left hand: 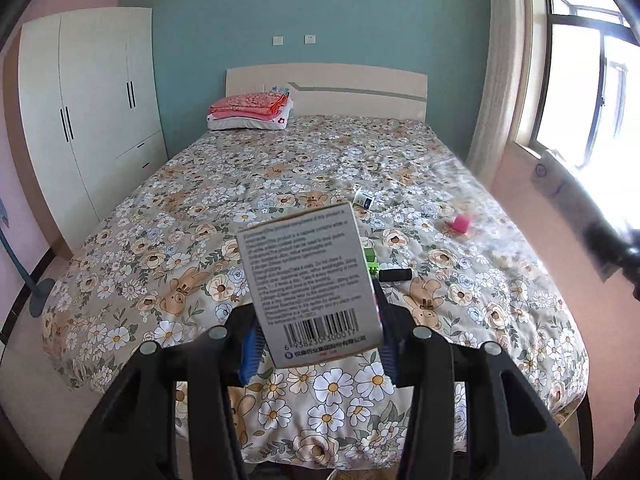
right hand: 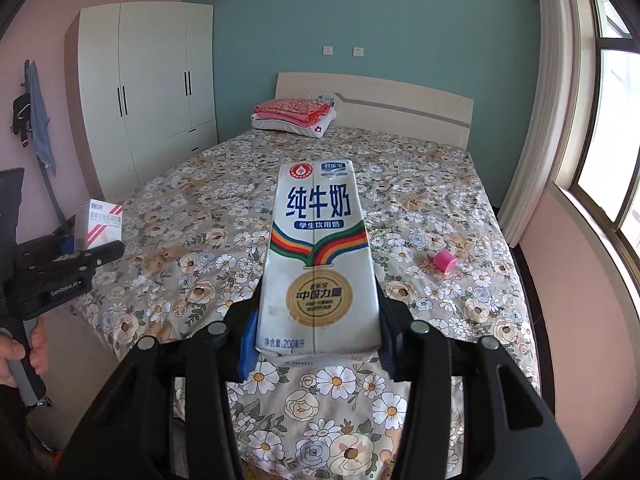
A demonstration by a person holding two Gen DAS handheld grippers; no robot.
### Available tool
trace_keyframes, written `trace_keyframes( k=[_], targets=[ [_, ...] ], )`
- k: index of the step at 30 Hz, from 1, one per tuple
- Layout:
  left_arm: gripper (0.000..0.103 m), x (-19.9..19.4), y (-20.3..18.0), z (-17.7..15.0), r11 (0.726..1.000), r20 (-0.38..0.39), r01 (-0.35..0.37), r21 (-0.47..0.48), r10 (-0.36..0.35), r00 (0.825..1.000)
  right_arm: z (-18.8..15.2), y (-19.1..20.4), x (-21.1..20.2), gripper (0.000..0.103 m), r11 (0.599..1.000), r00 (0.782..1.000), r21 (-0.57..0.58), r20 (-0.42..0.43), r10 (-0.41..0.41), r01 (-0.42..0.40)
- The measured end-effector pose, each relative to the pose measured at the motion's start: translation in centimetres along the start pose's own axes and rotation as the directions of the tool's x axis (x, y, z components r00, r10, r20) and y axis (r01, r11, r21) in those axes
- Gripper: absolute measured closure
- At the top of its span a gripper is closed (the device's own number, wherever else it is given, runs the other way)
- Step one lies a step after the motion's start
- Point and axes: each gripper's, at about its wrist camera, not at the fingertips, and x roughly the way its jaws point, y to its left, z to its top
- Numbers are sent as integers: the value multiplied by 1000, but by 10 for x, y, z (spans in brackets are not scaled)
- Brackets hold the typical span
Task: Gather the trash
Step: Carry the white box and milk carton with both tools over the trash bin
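Item 1: medicine box [left hand: 310,280]. Printed cardboard carton, barcode end toward the camera. Held above the foot of the bed [left hand: 280,160] in the left gripper [left hand: 318,344], jaws clamped on its lower side walls. Likely light and thin-walled; flat sides dent under hard squeeze, so hold across the narrow width near an end, where the folded flaps stiffen it.

Item 2: milk carton [right hand: 318,264]. Small laminated drink carton, blue lettering, rainbow band, gold seal. Held in the right gripper [right hand: 318,346], jaws clamped on its base end, top pointing toward the headboard. Probably empty, so light; coated surface may be slick, and walls give inward. Grip low on the seamed base is sound.

Item 3: uncollected on the bedspread: small white-and-blue box [left hand: 366,199], pink cup-like piece [left hand: 460,225], green block [left hand: 370,260], black cylinder [left hand: 395,275]. All small, seemingly light; the cylinder may roll.

Item 4: not trash: folded bedding [left hand: 250,110] at the headboard, wardrobe [left hand: 92,112].

No bin visible.
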Motion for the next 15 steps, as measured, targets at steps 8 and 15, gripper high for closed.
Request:
trace_keyframes(
  k=[8, 15],
  targets=[
    [54, -48, -1, -72, 992, 22, 24, 127, -27, 999, -69, 20, -45, 55, 996, 997, -51, -38, 73, -75],
    [54, -50, 9, -130, 984, -52, 97, 150, -90, 995, -131, 36, -62, 55, 992, 992, -71, -81, 97, -103]
  ],
)
